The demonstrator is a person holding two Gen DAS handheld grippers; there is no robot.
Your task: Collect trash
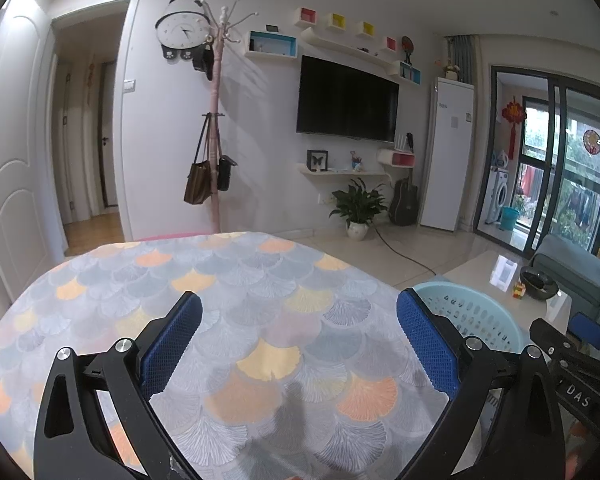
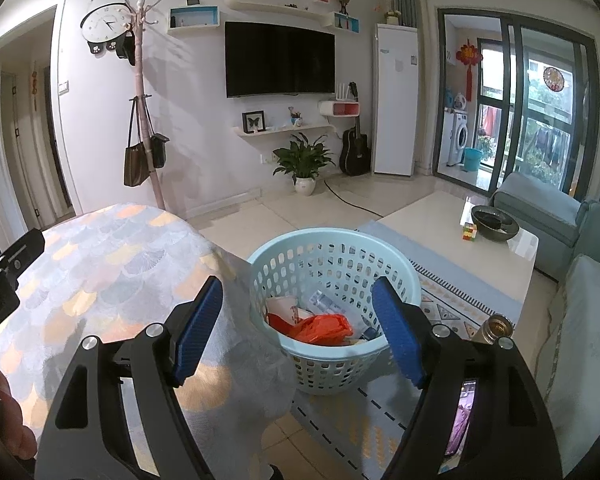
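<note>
- The bottom of the pale blue basket [image 2: 334, 280] is hard to read — its heap of trash is packed together, and the clear wrappers near the back blur into the slotted wall.
- From the left wrist view only a slice of the basket's rim shows beyond the table edge, cut off by the blue pad of the left gripper [image 1: 300, 344].
- A phone [image 2: 462, 416] beside the right gripper's arm is mostly hidden, just a lit strip of screen showing.
- The trash sits inside the basket: an orange plastic bag [image 2: 320, 326] crumpled on top, a white paper cup [image 2: 282, 306] tipped on its side against the left wall, and clear packaging [image 2: 324, 300] behind them.
- The basket stands on a patterned rug [image 2: 448, 308], just beside the draped edge of the table.
- The right gripper [image 2: 298, 328] hangs above the basket with its tongs spread wide, nothing between the pads.
- The left gripper's tongs are also spread wide over the tablecloth [image 1: 220, 300] — a fan-patterned cloth in grey, orange and yellow — with nothing pinched.
- A low coffee table [image 2: 440, 232] with a dark bowl [image 2: 494, 222] and a colour cube [image 2: 469, 233] stands past the rug, a grey sofa [image 2: 580, 300] to the right.
- A metal flask [image 2: 496, 326] rises just behind the right gripper's arm.
</note>
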